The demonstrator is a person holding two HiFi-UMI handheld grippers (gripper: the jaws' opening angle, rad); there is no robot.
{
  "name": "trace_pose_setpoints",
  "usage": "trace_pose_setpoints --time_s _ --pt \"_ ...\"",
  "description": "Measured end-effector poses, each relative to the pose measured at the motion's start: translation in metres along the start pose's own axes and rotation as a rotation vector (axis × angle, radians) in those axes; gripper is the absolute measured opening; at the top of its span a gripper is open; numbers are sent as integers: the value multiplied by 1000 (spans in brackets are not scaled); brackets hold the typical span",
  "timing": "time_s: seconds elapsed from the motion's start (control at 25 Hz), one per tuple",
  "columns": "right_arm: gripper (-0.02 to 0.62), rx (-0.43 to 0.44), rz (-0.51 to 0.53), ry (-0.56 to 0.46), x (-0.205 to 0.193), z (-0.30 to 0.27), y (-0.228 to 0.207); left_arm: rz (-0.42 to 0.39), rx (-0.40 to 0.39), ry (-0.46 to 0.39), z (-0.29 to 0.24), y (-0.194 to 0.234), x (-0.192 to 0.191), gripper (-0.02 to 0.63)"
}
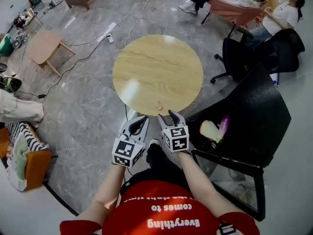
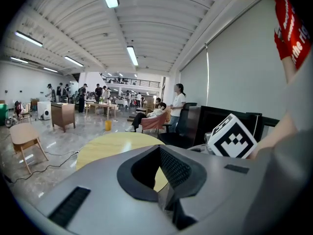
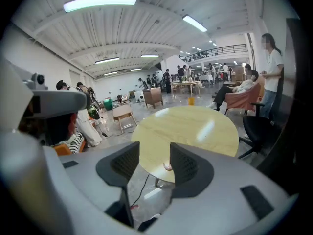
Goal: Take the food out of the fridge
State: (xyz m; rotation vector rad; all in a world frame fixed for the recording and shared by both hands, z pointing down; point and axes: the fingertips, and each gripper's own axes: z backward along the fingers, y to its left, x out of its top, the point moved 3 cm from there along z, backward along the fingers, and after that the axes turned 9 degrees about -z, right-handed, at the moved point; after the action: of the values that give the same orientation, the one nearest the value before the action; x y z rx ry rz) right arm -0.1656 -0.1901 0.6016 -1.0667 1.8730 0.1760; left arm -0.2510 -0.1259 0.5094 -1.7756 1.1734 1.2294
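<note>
Both hand-held grippers are low in the head view, side by side over the floor. The left hand-held gripper (image 1: 139, 123) has its jaws a little apart, nothing in them. The right hand-held gripper (image 1: 171, 118) has its jaws wide apart, also empty.

- The food is still in the fridge (image 1: 254, 116), at 3 o'clock from my right jaws: a pale lump (image 1: 210, 129) with a purple item (image 1: 224, 123) just beside it.
- The fridge door (image 1: 230, 175) hangs open at 4 to 5 o'clock, its top edge near my right forearm.
- The round tabletop (image 1: 156, 67) is at 12 o'clock, with a small pink scrap (image 1: 158, 105) at its near rim.

Risks, as I judge them:
- Swinging right, I could clip the door edge or the rim of the fridge opening.
- The grippers sit close together and could knock each other.
- The pale lump looks soft, so a hard clamp may crush it.
- Grabbing one item may nudge the other.

Open room: the floor from 9 to 11 o'clock is free, and the tabletop is nearly bare for setting the food down.
</note>
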Motion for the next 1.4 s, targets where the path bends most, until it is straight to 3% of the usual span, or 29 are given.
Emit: trace_pose_setpoints --time_s 0.24,0.64,0.8,0.96,1.4 --pt "199 1 7 -60 11 44 13 -12 -20 -25 14 -27 3 6" --pt "199 -60 22 -118 -8 122 9 -27 -65 -61 35 -84 1 6" --pt "199 -118 30 -147 -11 142 2 1 -74 -57 42 -99 -13 6" --pt "199 -172 22 -114 -24 158 -18 28 -125 -27 41 -123 -22 6" --pt "201 -397 -36 -115 -30 214 -85 -22 -239 -26 12 -168 0 6"
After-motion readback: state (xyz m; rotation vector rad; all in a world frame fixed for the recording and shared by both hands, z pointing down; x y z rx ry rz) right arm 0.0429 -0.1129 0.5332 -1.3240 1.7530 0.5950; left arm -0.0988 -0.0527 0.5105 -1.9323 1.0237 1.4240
